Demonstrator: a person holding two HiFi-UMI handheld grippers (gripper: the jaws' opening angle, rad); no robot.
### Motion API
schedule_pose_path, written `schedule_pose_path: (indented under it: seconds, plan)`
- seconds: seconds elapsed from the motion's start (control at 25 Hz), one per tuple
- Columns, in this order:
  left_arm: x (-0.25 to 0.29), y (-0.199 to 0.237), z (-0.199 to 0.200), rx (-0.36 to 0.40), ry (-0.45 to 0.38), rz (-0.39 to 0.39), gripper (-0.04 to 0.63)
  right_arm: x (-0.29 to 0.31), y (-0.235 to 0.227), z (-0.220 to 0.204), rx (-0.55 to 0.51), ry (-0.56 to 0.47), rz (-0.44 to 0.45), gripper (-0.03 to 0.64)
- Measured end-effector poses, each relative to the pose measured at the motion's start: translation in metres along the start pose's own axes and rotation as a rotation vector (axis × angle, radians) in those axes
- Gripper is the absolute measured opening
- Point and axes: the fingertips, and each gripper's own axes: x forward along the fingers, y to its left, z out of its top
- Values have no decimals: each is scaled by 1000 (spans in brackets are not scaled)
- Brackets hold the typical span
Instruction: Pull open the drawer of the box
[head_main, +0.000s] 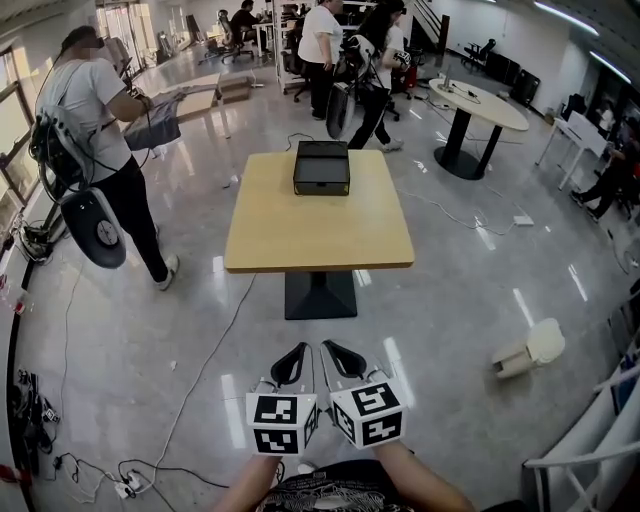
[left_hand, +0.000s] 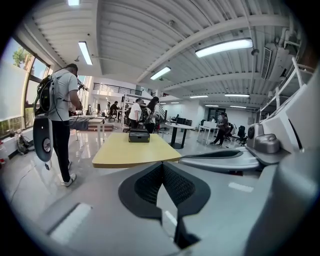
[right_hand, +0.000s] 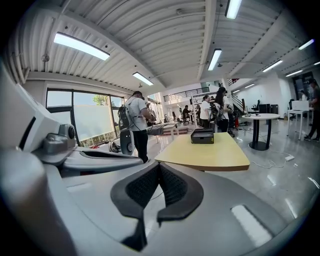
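A small black box (head_main: 321, 167) with a drawer front sits at the far end of a square wooden table (head_main: 318, 235). It shows small in the left gripper view (left_hand: 139, 136) and the right gripper view (right_hand: 202, 136). Both grippers hang side by side well short of the table, over the floor. My left gripper (head_main: 299, 350) is shut, its tips touching, with nothing held (left_hand: 162, 165). My right gripper (head_main: 331, 349) is shut and empty too (right_hand: 159, 166).
A person with a backpack (head_main: 95, 130) stands left of the table. More people (head_main: 320, 45) are beyond it. A round table (head_main: 478, 105) stands at the back right. Cables (head_main: 120, 480) trail on the floor at the left, and a white object (head_main: 528, 350) lies at the right.
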Motion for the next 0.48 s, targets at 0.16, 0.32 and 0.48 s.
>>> schedule_pose_path:
  seconds: [0.16,0.32,0.48]
  plan:
    - [302,-18,100,-13,18,18,20,152,-266,88,3,14,20,6]
    - [579,-8,182,-36,27,34,20,313,-498,160,6,23,36,6]
    - [833,-36,249,-59,38,51,20,430,-728,215,8,34,59,5]
